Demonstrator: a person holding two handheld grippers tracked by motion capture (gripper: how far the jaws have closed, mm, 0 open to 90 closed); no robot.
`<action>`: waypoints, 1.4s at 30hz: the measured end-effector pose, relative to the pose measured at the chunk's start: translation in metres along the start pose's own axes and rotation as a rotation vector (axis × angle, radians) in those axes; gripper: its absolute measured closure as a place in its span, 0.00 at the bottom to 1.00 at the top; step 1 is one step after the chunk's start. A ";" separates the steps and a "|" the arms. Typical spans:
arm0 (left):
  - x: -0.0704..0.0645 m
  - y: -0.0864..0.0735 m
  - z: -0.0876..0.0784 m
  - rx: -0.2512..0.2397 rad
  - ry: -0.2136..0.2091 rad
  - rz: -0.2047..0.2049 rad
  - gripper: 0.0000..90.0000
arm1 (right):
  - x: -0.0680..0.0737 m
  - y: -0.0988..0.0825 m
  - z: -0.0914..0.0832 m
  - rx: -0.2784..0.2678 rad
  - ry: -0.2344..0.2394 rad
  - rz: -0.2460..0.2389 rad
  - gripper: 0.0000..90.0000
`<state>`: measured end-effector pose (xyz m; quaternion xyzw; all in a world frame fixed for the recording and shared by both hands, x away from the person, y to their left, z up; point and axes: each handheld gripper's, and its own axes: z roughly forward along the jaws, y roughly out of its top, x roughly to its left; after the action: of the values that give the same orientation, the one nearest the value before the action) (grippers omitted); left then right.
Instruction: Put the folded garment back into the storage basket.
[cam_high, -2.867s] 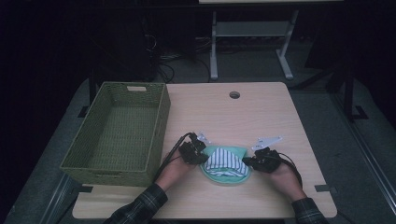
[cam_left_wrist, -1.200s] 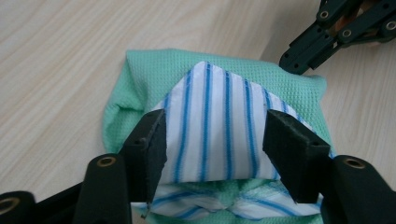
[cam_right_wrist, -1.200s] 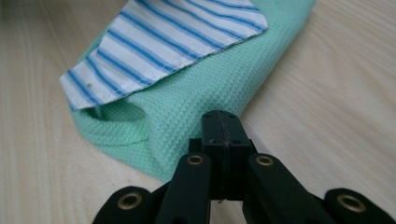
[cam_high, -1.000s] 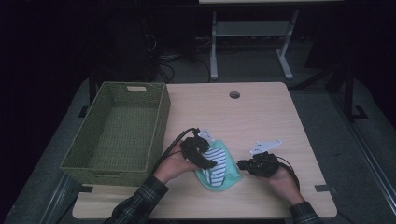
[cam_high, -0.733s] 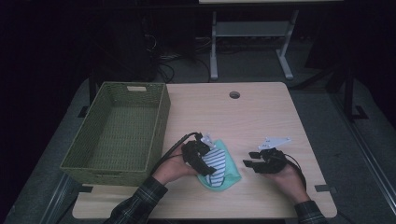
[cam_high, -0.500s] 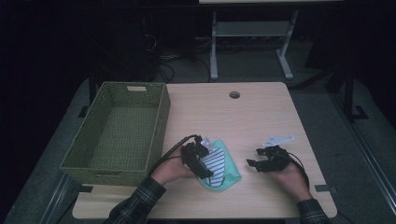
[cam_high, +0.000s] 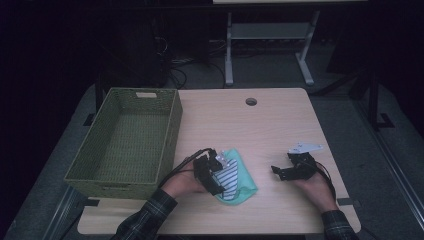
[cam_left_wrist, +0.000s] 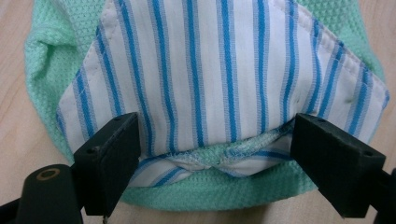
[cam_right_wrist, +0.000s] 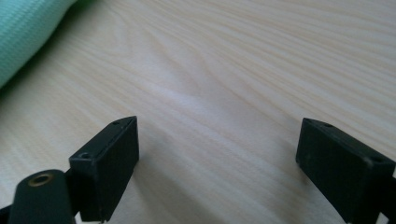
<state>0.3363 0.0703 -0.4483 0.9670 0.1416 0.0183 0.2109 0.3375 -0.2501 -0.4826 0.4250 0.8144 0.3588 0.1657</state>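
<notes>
Folded cloth (cam_high: 234, 175), green with a blue-striped white layer, lies on the counter (cam_high: 260, 130) near its front edge. My left tongs (cam_high: 216, 172) straddle it, jaws just opened, releasing the fold. My right tongs (cam_high: 280, 171), at three o'clock, have just spread apart over bare wood.

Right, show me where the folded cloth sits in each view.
High view: folded cloth lies at lower centre, beside the left gripper.
Left gripper view: it spans the upper frame, its near edge between the open jaws.
Right gripper view: a green edge in the top-left corner.
Shared landmark: the wooden table.
</notes>
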 end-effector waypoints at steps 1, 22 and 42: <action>-0.001 0.000 0.000 0.016 0.012 0.020 0.17 | 0.000 0.000 0.000 0.001 0.001 -0.001 0.14; 0.007 0.000 -0.005 -0.025 0.040 -0.024 0.80 | 0.000 0.000 0.000 0.004 0.003 0.003 0.14; 0.012 0.012 -0.035 -0.149 -0.027 -0.142 0.83 | 0.001 0.001 0.000 0.008 0.002 0.009 0.14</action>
<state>0.3476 0.0779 -0.4115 0.9364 0.2052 0.0009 0.2848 0.3374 -0.2492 -0.4823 0.4287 0.8141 0.3568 0.1615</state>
